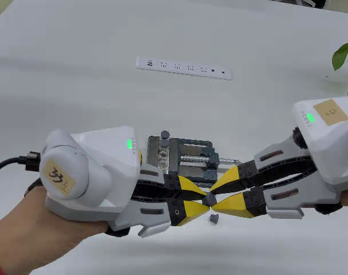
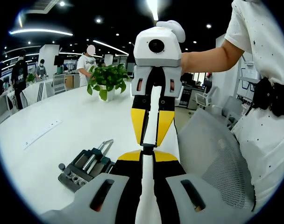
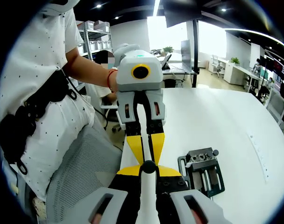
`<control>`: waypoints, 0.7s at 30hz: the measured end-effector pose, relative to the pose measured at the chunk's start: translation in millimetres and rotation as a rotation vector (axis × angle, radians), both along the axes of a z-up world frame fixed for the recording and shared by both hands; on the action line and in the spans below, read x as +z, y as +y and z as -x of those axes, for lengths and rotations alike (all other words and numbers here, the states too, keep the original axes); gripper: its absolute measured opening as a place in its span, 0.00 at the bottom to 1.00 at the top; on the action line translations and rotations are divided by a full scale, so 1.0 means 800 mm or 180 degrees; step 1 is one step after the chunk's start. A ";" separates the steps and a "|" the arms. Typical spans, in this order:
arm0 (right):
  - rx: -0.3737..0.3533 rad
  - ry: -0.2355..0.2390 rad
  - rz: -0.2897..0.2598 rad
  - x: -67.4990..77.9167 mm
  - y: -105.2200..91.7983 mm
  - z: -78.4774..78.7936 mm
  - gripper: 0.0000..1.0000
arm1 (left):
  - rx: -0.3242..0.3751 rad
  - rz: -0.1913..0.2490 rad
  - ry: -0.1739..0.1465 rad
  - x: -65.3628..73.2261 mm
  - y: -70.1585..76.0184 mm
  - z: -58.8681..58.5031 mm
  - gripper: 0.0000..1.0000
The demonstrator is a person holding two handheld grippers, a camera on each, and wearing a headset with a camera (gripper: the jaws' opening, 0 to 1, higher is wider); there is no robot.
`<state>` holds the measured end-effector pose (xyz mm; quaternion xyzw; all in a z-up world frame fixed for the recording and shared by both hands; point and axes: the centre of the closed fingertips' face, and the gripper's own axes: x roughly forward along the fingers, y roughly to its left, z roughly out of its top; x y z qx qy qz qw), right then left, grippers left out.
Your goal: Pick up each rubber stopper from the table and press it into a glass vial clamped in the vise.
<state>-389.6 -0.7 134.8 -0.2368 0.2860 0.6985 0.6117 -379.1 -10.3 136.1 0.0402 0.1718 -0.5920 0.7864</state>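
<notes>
Stopper sat where your left gripper and right gripper met tip to tip, with no telling which jaws clamped it, nor its axis. The handwritten tags were unreadable.

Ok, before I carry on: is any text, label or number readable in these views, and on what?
Nothing reads cleanly enough to quote.
The left sticker, tan, on the left gripper: handwritten marks, not legible.
The right sticker, tan, on the right gripper: one handwritten mark, not legible.
The power strip: markings too small to read.
The wall sign behind the person: lettering blurred.
</notes>
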 end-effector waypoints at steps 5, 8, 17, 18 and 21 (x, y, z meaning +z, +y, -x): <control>0.0022 -0.0001 0.0001 -0.002 0.001 0.000 0.06 | -0.0017 -0.0005 0.0006 0.000 0.000 0.002 0.04; 0.0026 0.0002 0.0012 -0.003 0.001 0.001 0.06 | -0.0023 -0.0024 0.0004 -0.002 0.001 0.002 0.04; 0.0028 -0.0015 0.0009 -0.002 0.003 0.001 0.07 | -0.0014 -0.0016 0.0017 -0.003 0.002 0.000 0.04; 0.0031 -0.0015 0.0010 -0.003 0.003 0.001 0.07 | -0.0017 -0.0020 0.0015 -0.003 0.002 0.000 0.04; 0.0036 -0.0022 0.0009 -0.002 0.003 0.001 0.07 | -0.0019 -0.0018 0.0023 -0.003 0.002 0.000 0.04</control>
